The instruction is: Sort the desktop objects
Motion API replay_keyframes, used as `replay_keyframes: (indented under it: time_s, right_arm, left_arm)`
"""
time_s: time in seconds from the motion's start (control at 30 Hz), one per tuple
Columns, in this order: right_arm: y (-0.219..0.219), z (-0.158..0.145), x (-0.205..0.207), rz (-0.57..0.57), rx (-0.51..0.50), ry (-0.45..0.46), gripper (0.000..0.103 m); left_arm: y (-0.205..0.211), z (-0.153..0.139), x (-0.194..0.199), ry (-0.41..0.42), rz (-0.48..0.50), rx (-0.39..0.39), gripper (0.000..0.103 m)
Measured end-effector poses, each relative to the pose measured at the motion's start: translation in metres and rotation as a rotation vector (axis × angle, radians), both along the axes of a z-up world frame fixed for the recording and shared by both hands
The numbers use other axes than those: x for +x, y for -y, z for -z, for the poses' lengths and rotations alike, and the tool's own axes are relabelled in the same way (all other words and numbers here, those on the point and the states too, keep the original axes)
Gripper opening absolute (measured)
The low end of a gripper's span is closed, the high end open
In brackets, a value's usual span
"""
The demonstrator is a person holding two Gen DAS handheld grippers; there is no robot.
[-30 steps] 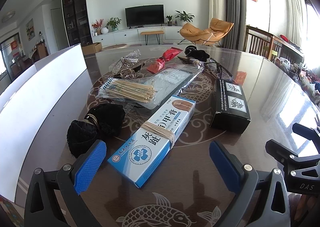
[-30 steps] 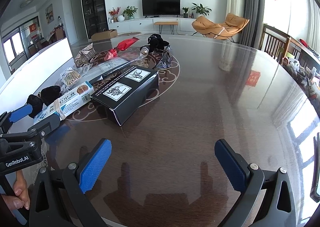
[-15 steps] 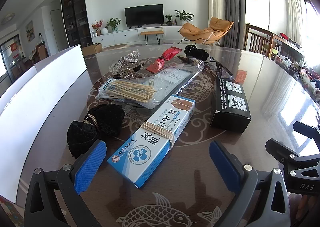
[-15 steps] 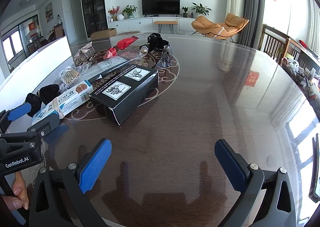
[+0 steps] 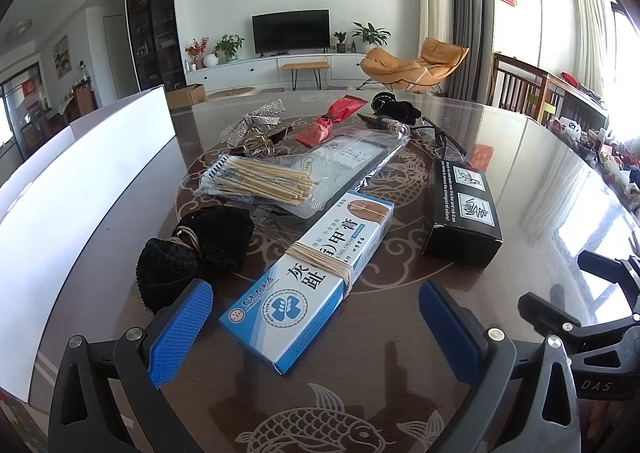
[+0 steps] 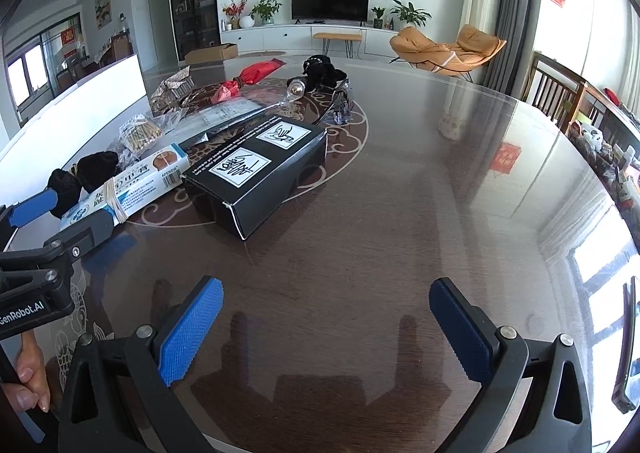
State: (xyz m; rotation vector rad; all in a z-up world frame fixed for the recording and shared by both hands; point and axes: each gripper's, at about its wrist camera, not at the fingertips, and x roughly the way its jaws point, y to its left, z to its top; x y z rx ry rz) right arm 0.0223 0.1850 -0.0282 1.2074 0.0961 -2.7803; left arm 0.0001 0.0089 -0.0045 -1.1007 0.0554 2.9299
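Note:
A blue and white cream box (image 5: 316,277) bound with a rubber band lies just ahead of my open left gripper (image 5: 316,329), its near end between the blue pads. A black scrunchie (image 5: 192,249) sits to its left, a black box (image 5: 462,209) to its right. Behind them lie a bag of wooden sticks (image 5: 264,181), a clear plastic sleeve (image 5: 352,157), a red wrapper (image 5: 332,117), a silver bow (image 5: 256,121) and glasses (image 5: 444,137). My right gripper (image 6: 326,333) stands open over bare table, the black box (image 6: 256,165) ahead to its left.
A white board (image 5: 80,181) stands along the table's left edge. The round dark table (image 6: 420,193) has open surface on its right half. A hand (image 6: 28,377) holds the left gripper's handle. Wooden chairs (image 6: 560,93) stand to the right.
Both grippers have stayed almost still and open. The views have only crept slightly forward toward the objects.

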Motion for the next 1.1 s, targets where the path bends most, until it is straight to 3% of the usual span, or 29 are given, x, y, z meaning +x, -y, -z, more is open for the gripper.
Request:
replay_keyframes:
  time_s: [0.1,0.23,0.5,0.77,1.1]
  right_arm:
    - [0.013,0.007,-0.006,-0.075,0.048,0.056,0.103]
    - [0.027,0.009,-0.02,-0.15,0.02,0.088,0.103]
    - [0.046,0.012,-0.102,-0.246,0.031,0.117,0.103]
    - [0.047,0.012,-0.105,-0.269,0.025,0.127,0.103]
    - [0.047,0.012,-0.106,-0.269,0.025,0.129,0.103]
  left_arm:
    - [0.01,0.001,0.002,0.014,-0.013,0.02,0.103]
    - [0.021,0.003,0.003,0.021,-0.043,0.047,0.103]
    - [0.02,0.006,0.001,0.031,-0.047,0.033,0.103]
    - [0.025,0.008,-0.003,0.048,-0.061,0.07,0.103]
    - [0.007,0.01,-0.005,0.052,-0.029,-0.033,0.103]
